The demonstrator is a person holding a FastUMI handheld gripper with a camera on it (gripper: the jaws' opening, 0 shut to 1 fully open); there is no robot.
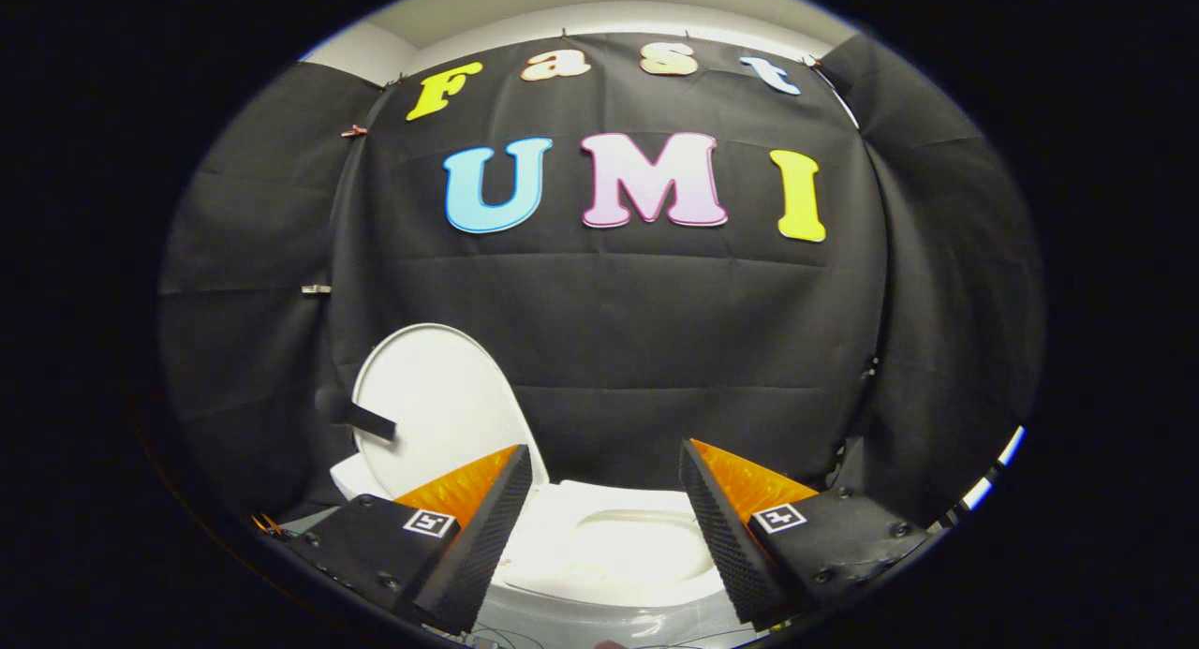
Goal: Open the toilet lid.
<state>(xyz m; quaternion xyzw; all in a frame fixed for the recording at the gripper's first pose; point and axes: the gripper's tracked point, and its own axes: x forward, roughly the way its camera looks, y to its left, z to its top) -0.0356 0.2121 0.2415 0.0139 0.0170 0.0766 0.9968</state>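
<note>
A white toilet (609, 546) stands just ahead of my fingers, its bowl and seat showing in the gap between them. The white lid (440, 405) is raised and stands upright, leaning back toward the black cloth wall, beyond my left finger. A short black strap (370, 422) sticks out from the lid's left side. My gripper (607, 513) is open, its two fingers spread wide above the seat with nothing between them and touching nothing.
Black cloth (656, 331) hangs right behind the toilet and wraps round both sides. A strip of lighter floor (998, 471) shows at the far right beyond the cloth's edge. Thin wires (506, 636) lie below the bowl's front.
</note>
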